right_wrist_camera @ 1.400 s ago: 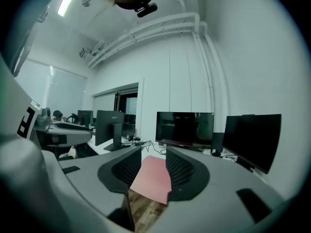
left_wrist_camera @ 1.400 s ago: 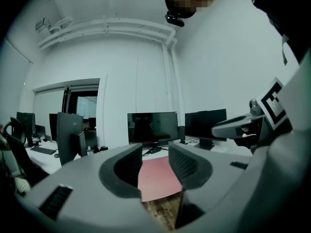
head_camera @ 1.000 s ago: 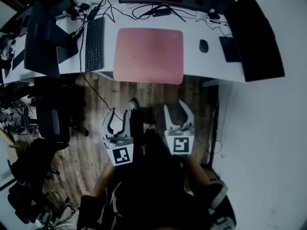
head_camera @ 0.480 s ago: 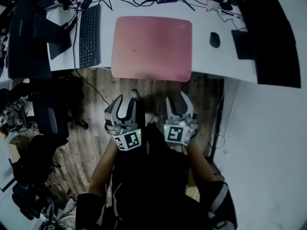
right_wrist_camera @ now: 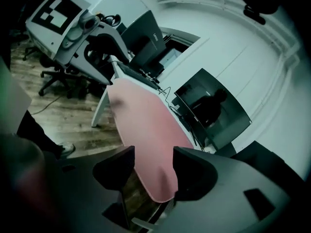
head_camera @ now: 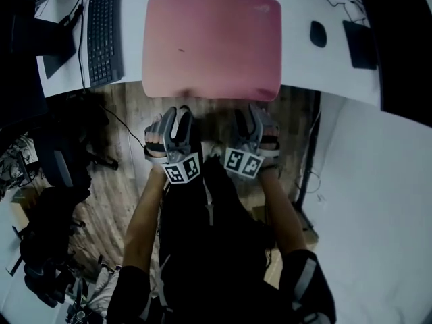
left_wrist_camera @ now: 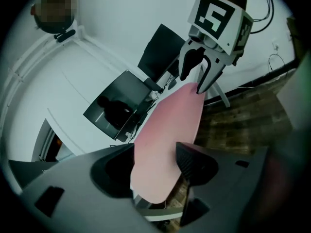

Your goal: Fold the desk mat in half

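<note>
Desk mat (head_camera: 212, 42), pink with rounded corners, lay flat on the white desk (head_camera: 297, 69), between a keyboard (head_camera: 104, 32) at its left and a mouse (head_camera: 318, 34) at its right. Its near edge appeared to hang slightly past the near edge of the desk, over the wooden floor (head_camera: 128, 174).

The left hand-held gripper (head_camera: 177, 123) and the right hand-held gripper (head_camera: 255, 121) hung side by side just near of that edge, each roughly in line with a near corner. The jaws of both had just been opening and stood released. Each gripper view showed the mat's near end in the gap between the jaws, but the pads pressed on nothing, so the mat was not yet held.

By its look the mat was a thin, light, pliant sheet, nothing fragile, and it would probably bend easily and droop wherever it was unsupported. The smooth top could slip in a shallow pinch, while the underside might cling to the desk.

The sensible hold seemed to be the overhanging near edge, one gripper close to each corner, with the pads set well onto the sheet. Lifted evenly from both corners, the near half could likely be carried over to the far edge. An uneven lift would probably skew the fold or let the middle sag.
</note>
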The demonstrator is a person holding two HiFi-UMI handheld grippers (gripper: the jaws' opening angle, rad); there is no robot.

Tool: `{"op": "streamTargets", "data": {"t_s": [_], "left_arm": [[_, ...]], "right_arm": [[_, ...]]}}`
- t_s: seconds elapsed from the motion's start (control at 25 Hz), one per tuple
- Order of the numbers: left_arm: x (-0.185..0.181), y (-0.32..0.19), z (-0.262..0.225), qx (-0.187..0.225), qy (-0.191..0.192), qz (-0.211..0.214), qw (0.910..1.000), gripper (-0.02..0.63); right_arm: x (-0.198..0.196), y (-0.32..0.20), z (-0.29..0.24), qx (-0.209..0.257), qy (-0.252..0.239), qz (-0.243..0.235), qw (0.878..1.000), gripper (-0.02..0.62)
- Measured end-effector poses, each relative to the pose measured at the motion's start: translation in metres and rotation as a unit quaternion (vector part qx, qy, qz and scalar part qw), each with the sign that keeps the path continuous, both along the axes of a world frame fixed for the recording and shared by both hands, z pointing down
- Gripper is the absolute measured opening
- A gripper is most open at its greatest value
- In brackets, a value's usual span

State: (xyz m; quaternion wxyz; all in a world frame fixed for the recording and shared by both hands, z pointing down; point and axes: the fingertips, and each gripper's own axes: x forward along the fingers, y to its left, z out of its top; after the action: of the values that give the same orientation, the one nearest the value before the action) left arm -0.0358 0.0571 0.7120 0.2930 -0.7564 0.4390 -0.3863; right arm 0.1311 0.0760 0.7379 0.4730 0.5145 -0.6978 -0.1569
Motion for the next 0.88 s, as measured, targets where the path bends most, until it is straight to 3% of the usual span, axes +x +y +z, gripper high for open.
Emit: {"op": "streamTargets", "data": {"t_s": [0.44, 0.88], "left_arm": [[-0.007, -0.018, 0.074, 0.033, -0.069, 0.015, 0.997, 0.253], [-0.018, -0.047, 0.106, 0.06, -0.118, -0.004, 0.9911, 0.264]], "right_arm": [[0.015, -0.019, 0.065, 0.045, 0.115, -0.003, 0.992, 0.249], [0.015, -0.04, 0.084, 0.087, 0.156, 0.002, 0.984, 0.264]]}}
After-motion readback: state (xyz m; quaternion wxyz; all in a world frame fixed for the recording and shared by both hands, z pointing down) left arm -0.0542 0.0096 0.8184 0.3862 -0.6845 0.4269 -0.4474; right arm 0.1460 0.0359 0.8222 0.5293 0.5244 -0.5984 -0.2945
